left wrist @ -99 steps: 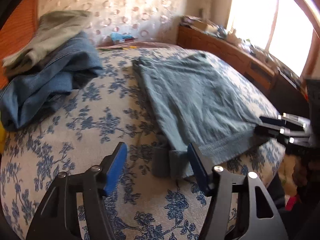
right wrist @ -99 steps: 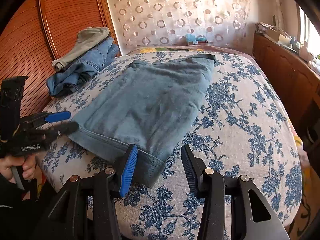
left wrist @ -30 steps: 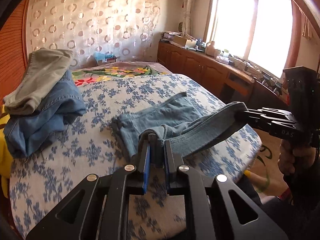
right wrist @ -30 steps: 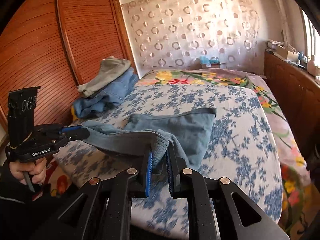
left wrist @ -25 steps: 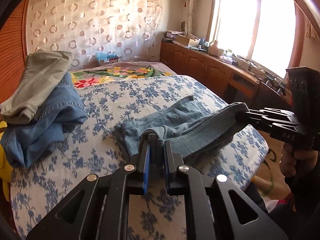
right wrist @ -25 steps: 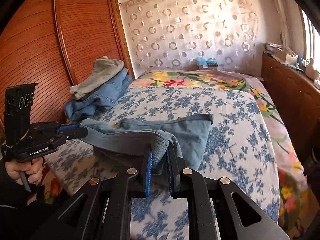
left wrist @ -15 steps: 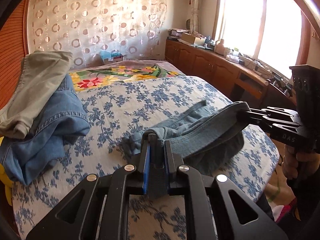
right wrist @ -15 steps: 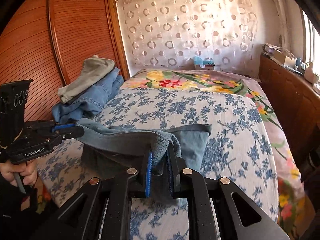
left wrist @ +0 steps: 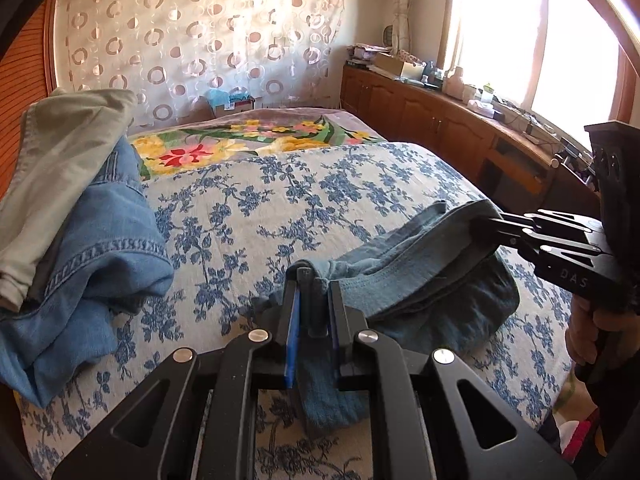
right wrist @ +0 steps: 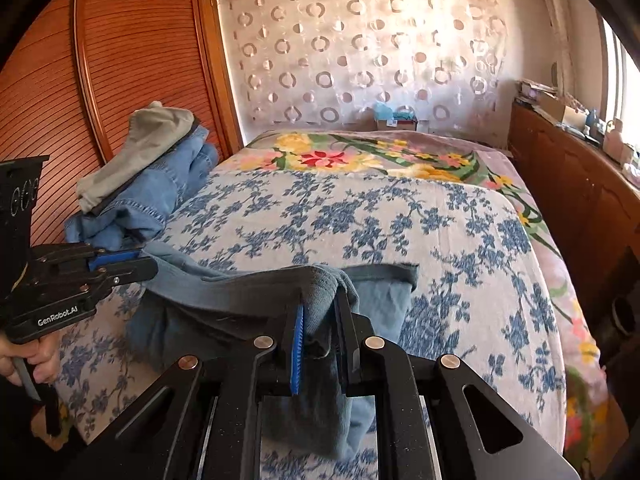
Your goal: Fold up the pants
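Observation:
Grey-blue pants (left wrist: 424, 288) hang between my two grippers above the blue-flowered bedspread (left wrist: 280, 200). My left gripper (left wrist: 314, 292) is shut on one corner of the hem. My right gripper (right wrist: 320, 312) is shut on the other corner; it also shows at the right of the left wrist view (left wrist: 492, 224). The hem edge stretches taut between them and the rest of the pants (right wrist: 376, 300) sags onto the bed. The left gripper shows at the left of the right wrist view (right wrist: 132, 264).
A pile of blue jeans (left wrist: 92, 256) with a grey-green garment (left wrist: 60, 152) on top lies at the bed's left side by the wooden wardrobe (right wrist: 100, 60). A flowered blanket (right wrist: 360, 156) covers the far end. A wooden cabinet (left wrist: 460, 132) runs along the right under the window.
Both grippers closed on the hem corners, lifted them and carried them forward over the bed. In the last second the pants doubled over further and the cloth sags more.

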### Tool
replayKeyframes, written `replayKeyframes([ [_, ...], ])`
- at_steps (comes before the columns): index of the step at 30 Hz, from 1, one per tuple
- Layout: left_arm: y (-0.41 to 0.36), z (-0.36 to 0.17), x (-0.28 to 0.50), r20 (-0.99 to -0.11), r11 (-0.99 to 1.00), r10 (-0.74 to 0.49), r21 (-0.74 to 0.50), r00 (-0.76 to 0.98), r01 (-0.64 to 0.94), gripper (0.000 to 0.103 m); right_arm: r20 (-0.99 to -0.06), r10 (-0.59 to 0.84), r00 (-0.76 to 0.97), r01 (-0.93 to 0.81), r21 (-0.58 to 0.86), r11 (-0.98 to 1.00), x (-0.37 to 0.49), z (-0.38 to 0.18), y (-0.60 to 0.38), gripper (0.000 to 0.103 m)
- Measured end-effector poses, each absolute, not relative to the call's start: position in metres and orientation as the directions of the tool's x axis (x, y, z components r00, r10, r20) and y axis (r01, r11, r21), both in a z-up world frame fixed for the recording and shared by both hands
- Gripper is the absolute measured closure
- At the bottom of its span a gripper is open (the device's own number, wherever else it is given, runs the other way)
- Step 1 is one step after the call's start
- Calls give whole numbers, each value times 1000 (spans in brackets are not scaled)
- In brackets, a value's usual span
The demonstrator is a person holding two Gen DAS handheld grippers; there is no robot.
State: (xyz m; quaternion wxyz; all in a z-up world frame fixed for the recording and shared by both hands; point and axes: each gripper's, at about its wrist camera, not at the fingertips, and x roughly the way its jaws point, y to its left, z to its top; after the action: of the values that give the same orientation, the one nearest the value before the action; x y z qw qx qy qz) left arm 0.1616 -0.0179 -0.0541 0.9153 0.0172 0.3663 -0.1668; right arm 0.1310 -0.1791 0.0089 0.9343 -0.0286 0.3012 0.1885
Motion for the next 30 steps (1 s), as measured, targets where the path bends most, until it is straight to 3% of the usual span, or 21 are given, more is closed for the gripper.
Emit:
replayKeyframes([
  [4,-17,-58,168,-696,945,-290,-97,657,314,84,-583,341,738,-370,74,926,140,4,-179,84],
  [7,-14,-58,164,-692,943,-296,-102,659,316,68,-584,338,737,-373,65,925,135,4,-179,70],
  [8,-13,-57,161,-686,940,-304,-106,661,323,55,-581,338,740,-371,67,926,134,5,-181,65],
  [9,-11,-56,159,-680,938,-312,-112,663,327,47,-577,342,742,-369,74,926,132,6,-184,64],
  [11,-8,-55,152,-671,935,-324,-121,667,333,40,-568,351,745,-368,88,925,125,8,-191,63],
  [22,3,-84,116,-710,936,-315,-122,630,330,40,-613,358,704,-386,93,918,80,-18,-217,63],
  [30,-3,-99,112,-740,925,-324,-118,590,360,55,-638,372,674,-401,107,910,82,-25,-214,63],
])
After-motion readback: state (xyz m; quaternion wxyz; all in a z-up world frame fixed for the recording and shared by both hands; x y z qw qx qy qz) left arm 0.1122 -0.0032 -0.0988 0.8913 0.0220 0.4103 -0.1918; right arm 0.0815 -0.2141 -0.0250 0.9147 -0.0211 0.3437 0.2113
